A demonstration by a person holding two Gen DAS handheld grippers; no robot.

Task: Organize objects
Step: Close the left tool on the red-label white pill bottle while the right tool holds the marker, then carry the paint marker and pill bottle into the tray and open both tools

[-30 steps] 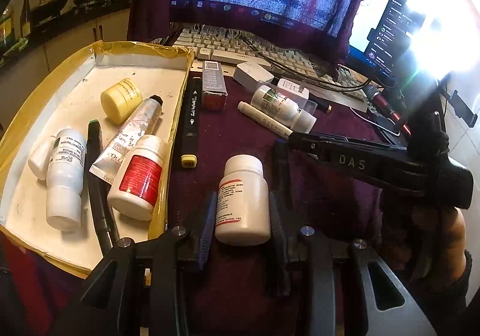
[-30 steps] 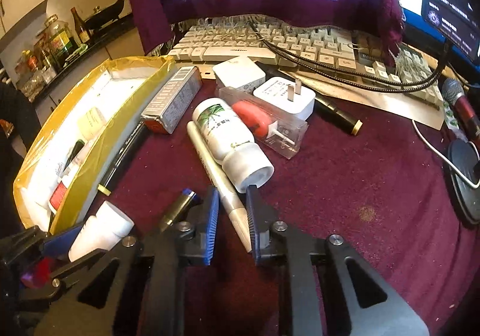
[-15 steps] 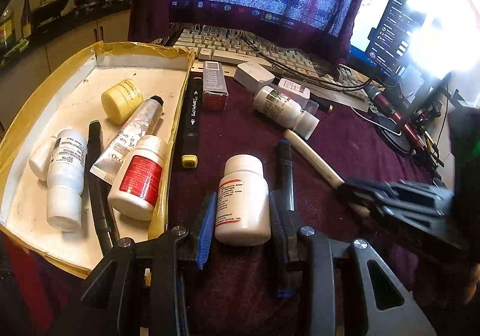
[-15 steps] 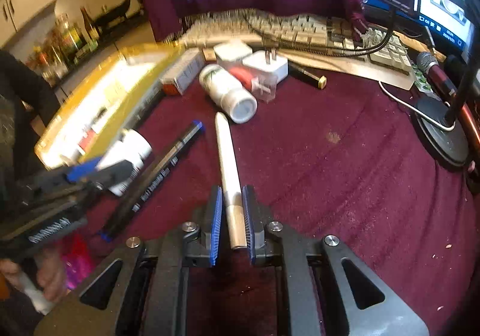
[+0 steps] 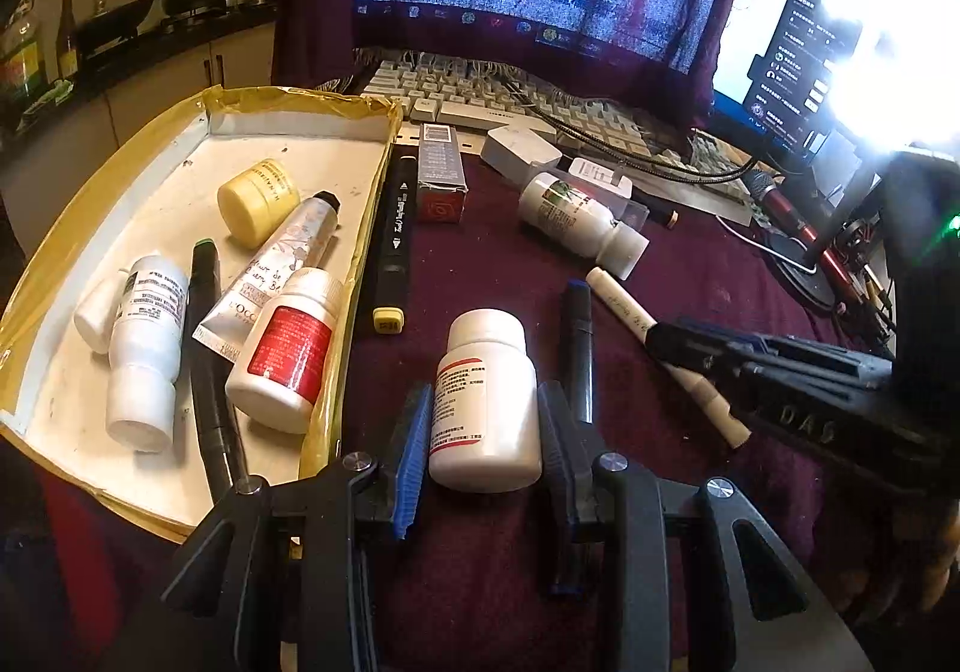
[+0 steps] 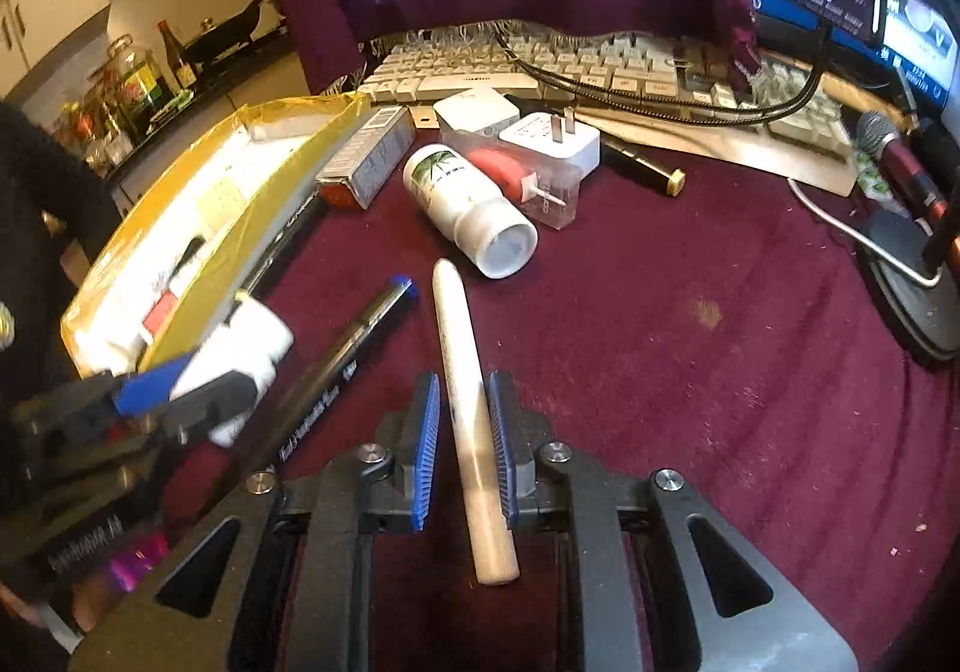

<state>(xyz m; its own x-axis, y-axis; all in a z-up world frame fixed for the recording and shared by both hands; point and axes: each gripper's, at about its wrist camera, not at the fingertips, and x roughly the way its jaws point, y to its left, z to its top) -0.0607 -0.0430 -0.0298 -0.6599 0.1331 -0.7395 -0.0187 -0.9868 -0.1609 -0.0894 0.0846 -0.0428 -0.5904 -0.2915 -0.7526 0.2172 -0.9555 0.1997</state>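
The left gripper [image 5: 480,432] has its jaws clamped on a white plastic pill bottle with a red-striped label [image 5: 486,402], which lies on the maroon cloth of the worktop [image 6: 690,342] just beside the yellow-taped white cardboard tray [image 5: 288,99]. The right gripper [image 6: 462,432] has its jaws closed on the barrel of a cream-white pen [image 6: 465,390], whose tip points toward a white bottle with a green leaf label [image 6: 462,204] lying on its side.

The risks I can see: the round bottle is held near its base, so it could roll or swing out of the pads when lifted. The pen is thin and smooth and may slide through a light grip. A black pen with a blue cap [image 5: 576,348] lies right against the left gripper's right-hand finger and could get dragged along. The two grippers sit close together, so they could knock each other on the way to the tray.

The cloth is soft and wrinkled. Behind stand a beige keyboard [image 6: 540,66], a bright monitor [image 5: 828,42], and a kitchen counter with pans [image 5: 180,6].
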